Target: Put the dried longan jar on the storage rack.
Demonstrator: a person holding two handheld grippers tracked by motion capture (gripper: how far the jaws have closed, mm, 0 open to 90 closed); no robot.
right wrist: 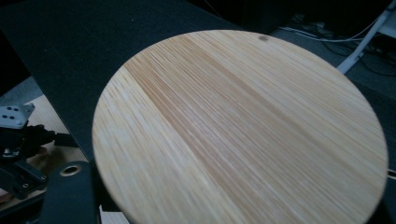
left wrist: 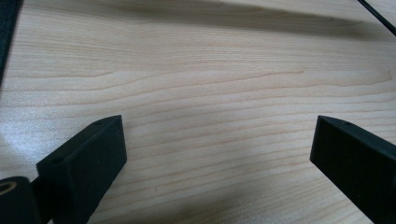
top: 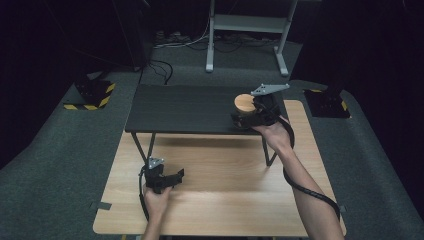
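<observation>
We see a round container with a wooden lid standing at the right end of a dark raised shelf, near its front edge. Our right gripper is at the container, its jaws set around the dark body just under the lid; whether they already clamp it we cannot tell. In the right gripper view the pale, striped wooden lid sits very close.

We judge this to be either the grasp or the release of the container on the shelf. The next move calls for a steady, level hand, since the shelf's front edge is close.

Our left gripper rests apart on the light wooden worktop, near its left side, jaws wide open and empty. Nothing stands between them.
</observation>
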